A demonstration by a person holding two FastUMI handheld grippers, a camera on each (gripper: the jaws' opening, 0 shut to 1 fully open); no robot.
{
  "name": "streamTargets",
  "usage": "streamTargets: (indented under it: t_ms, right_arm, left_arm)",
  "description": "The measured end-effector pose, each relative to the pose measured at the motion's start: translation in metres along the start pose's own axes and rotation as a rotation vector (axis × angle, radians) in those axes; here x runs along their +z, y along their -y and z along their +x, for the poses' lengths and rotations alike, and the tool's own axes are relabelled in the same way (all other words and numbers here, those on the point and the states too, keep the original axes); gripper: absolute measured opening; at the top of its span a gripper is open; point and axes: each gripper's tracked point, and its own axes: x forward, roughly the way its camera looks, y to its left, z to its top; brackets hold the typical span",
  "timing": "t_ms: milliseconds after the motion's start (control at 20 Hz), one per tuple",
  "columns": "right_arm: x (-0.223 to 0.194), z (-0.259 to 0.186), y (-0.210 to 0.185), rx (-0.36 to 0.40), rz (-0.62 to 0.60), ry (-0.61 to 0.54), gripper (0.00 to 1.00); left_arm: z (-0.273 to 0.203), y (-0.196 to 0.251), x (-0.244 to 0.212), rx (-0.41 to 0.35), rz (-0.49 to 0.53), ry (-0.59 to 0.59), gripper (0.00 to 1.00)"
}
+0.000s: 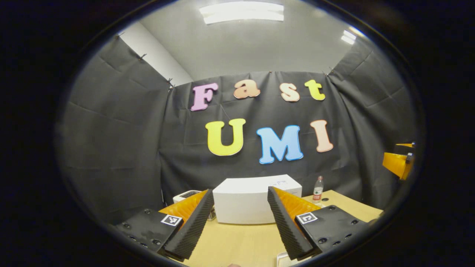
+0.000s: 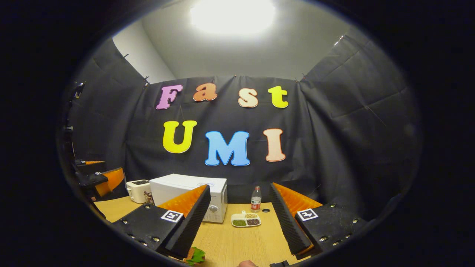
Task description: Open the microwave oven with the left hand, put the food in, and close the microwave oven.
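Nothing is done yet: the microwave oven (image 1: 252,200) stands closed on the counter (image 2: 237,241), the divided food dish (image 2: 245,219) waits beside it, and both grippers' jaws are spread, empty.

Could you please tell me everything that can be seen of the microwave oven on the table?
The microwave oven is a white box with a smooth, plain top and sides, standing upright on the light wooden table against the booth's black cloth wall. Its door looks closed, and a round knob sits low on the front's right edge. A small white toaster stands close on one side, a water bottle apart on the other. Neither pair of tongs touches it.
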Motion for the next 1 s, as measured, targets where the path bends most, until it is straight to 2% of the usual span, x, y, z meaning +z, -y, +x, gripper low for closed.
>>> streamTargets:
  t_ms: [250,300,350,550,600,650,700,850,1000]
  right_arm:
    - [0.000,0.015,-0.004,-0.053,-0.004,-0.003,0.96]
    - [0.002,0.018,-0.005,-0.065,-0.004,0.001,0.96]
    - [0.003,0.021,-0.006,-0.078,-0.006,0.002,0.96]
    - [0.002,0.030,-0.015,-0.112,-0.016,0.003,0.96]
    - [0.001,0.033,-0.016,-0.122,-0.022,-0.001,0.96]
    - [0.000,0.036,-0.017,-0.132,-0.026,-0.004,0.96]
    - [0.000,0.039,-0.019,-0.142,-0.030,-0.005,0.95]
    - [-0.001,0.043,-0.019,-0.184,-0.055,-0.006,0.95]
    - [-0.004,0.045,-0.015,-0.240,-0.080,-0.017,0.95]
  left_arm:
    - [0.053,0.018,-0.018,-0.078,-0.030,-0.007,0.99]
    - [0.066,0.021,-0.021,-0.097,-0.033,-0.005,0.93]
    - [0.078,0.025,-0.023,-0.112,-0.032,-0.001,0.99]
    - [0.122,0.040,-0.035,-0.164,-0.022,0.013,0.93]
    - [0.130,0.043,-0.040,-0.175,-0.022,0.010,0.99]
    - [0.141,0.048,-0.047,-0.186,-0.023,0.002,0.93]
    - [0.150,0.051,-0.055,-0.195,-0.024,-0.008,0.99]
    - [0.178,0.066,-0.079,-0.228,-0.032,-0.041,0.99]
    - [0.202,0.082,-0.103,-0.271,-0.027,-0.069,0.93]
